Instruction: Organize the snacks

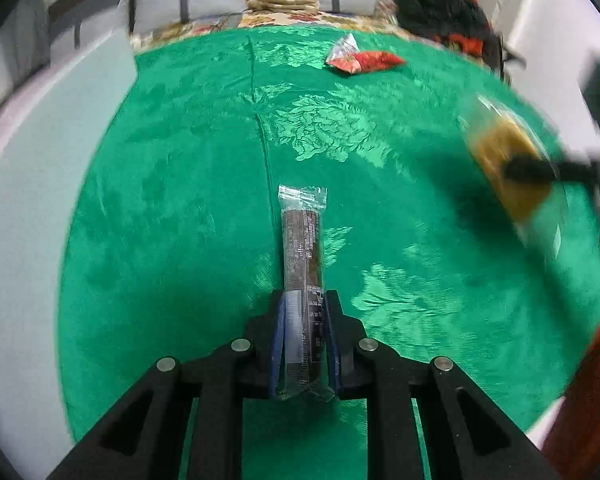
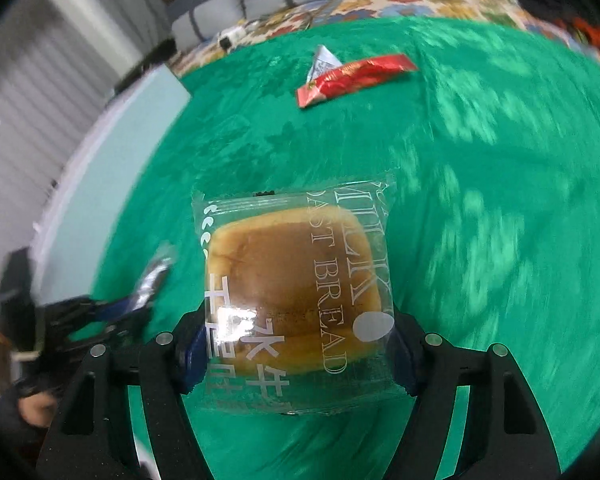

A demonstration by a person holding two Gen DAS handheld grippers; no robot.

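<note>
The table [image 1: 180, 184], draped in green patterned cloth, is being overlooked by both claws. A wrapped toast bread [image 2: 292, 288] is being gripped by the right claw [image 2: 296, 348] above it. A slim dark snack bar [image 1: 303, 264] is being clamped by the left claw [image 1: 305, 320]. A red packet [image 1: 362, 60] is lying at the far edge.

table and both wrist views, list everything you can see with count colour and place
green tablecloth: one, green with leaf pattern, covers the table
red packet: one, red with a clear end, lying at the far side of the cloth
brown snack bar: one, dark brown in clear wrapper, clamped by the left gripper
milk bread: one, golden brown in clear printed wrapper, between the right gripper's fingers
floral cloth: one, multicoloured, beyond the green cloth
left gripper: one, black with blue pads, shut on the bar
right gripper: one, black with blue pads, gripping the bread
</note>
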